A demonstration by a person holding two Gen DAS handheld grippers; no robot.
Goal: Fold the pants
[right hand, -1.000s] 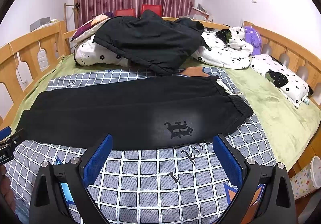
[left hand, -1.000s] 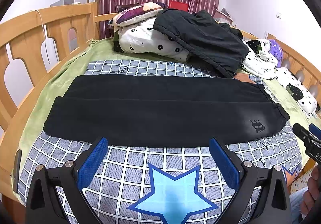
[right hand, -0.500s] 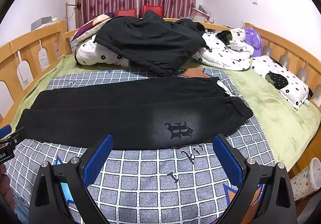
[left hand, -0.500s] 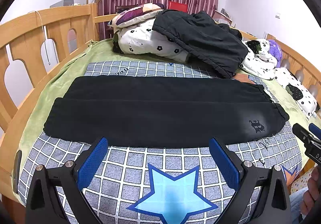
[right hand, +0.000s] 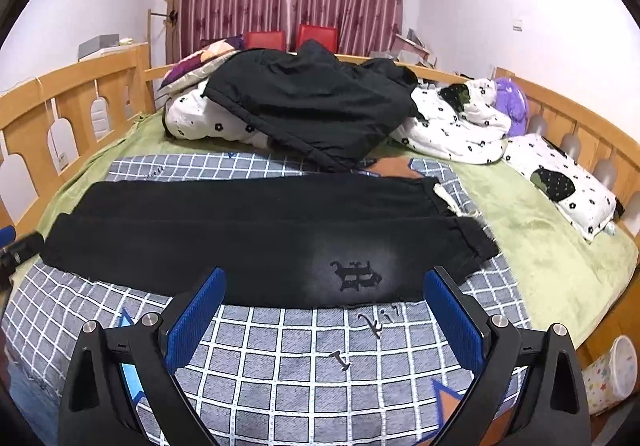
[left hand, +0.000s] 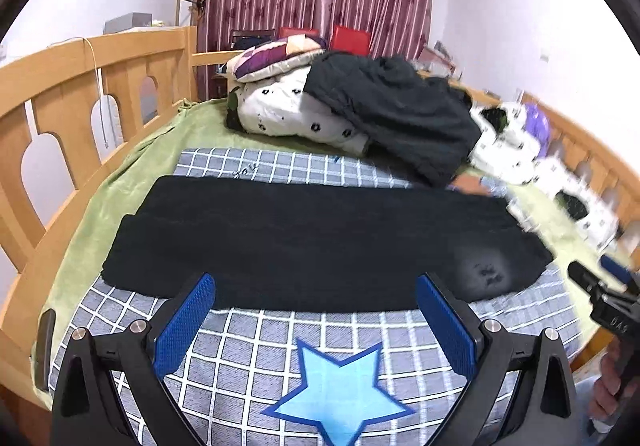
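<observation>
Black pants [left hand: 312, 238] lie flat across a grey checked sheet [left hand: 256, 342], legs side by side, cuffs to the left, waistband to the right. A faded patch with a black emblem [right hand: 356, 276] sits near the waistband. They also show in the right wrist view [right hand: 248, 238]. My left gripper [left hand: 316, 310] is open and empty, just short of the pants' near edge. My right gripper [right hand: 324, 304] is open and empty, just short of the near edge by the emblem.
A pile of white flowered bedding with a dark jacket [right hand: 316, 106] lies at the back. A wooden bed rail [left hand: 80, 94] runs along the left and the far right. A flowered pillow [right hand: 568, 182] lies at the right. A bin [right hand: 612, 370] stands beside the bed.
Both grippers have moved forward toward the pants' near edge. The left view has turned a little and is blurred at the right. The pants have not moved.
</observation>
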